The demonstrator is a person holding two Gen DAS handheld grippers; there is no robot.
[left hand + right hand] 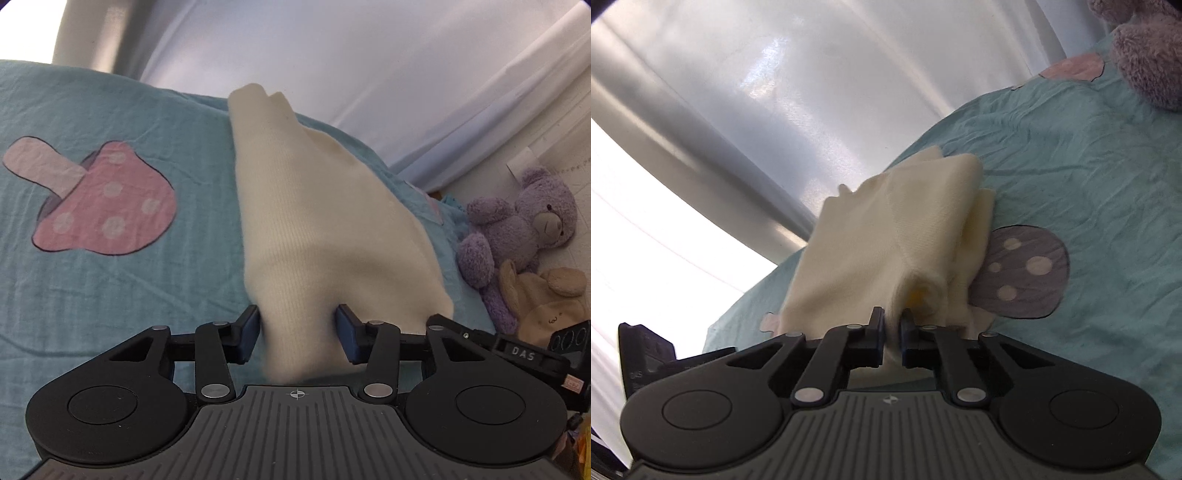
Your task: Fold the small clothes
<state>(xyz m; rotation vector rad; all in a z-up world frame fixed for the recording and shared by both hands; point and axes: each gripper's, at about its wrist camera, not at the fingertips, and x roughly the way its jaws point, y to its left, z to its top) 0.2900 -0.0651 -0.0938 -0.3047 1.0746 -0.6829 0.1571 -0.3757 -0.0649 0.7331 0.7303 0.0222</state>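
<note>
Your left gripper (pixel 298 334) is reaching over the bed (pixel 110 288), and its blue-padded fingers (pixel 248 334) are standing on either side of a cream knitted garment (pixel 317 221), the pads touching the bunched cloth between them. The garment is stretching away from you toward the far edge of the bed. A pink mushroom patch (pixel 107 199) is showing on the teal cover to the left. A purple teddy bear (pixel 524 225) is lying at the right, with a beige plush toy (pixel 546 299) just beside it.

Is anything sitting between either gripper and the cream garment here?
Nothing visible. The right gripper is already pinched shut on the cream garment, and the left gripper has the same cloth bunched between its fingers on the teal bedspread.
</note>
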